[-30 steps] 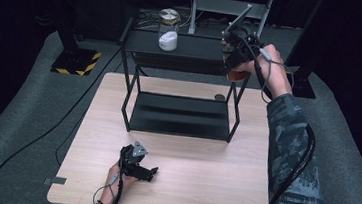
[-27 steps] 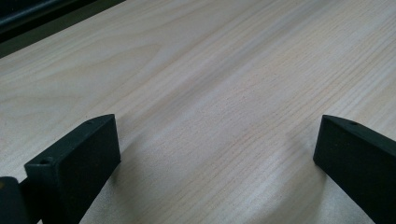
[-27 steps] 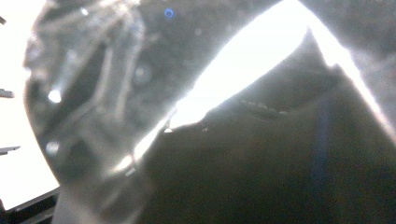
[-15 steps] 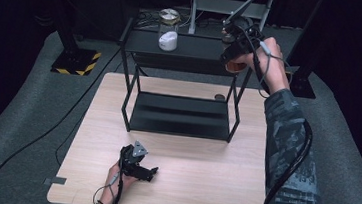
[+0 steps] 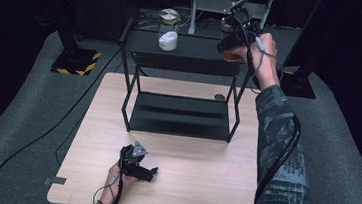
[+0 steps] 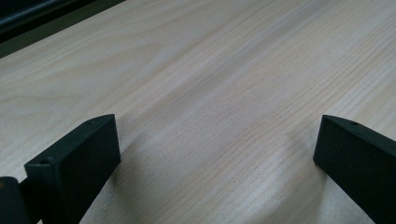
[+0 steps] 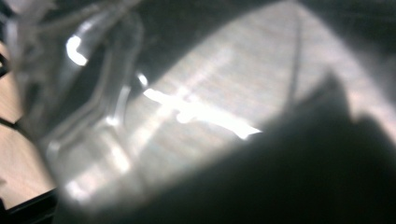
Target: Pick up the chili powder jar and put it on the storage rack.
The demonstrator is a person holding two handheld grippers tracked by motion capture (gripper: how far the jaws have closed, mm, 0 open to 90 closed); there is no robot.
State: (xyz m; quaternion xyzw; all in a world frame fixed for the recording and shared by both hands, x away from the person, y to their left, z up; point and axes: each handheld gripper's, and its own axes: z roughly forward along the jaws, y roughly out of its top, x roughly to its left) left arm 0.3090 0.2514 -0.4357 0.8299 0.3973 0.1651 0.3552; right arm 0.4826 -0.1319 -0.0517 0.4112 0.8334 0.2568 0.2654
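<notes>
I've got my right gripper [image 5: 232,40] clamped on the amber-bottomed clear glass jar [image 5: 230,49] at the black metal shelf's [image 5: 194,48] top right corner, seemingly mid-placement, left gripper [image 5: 146,171] idle, jaws apart, near the desk's [image 5: 201,184] front edge.

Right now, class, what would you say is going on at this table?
A person is working with two handheld grippers. The right gripper is up at the top shelf of the black rack, close against a jar with something brownish inside; whether it grips the jar is unclear. A second jar stands on the shelf's left. The left gripper rests open on the wooden table.
</notes>
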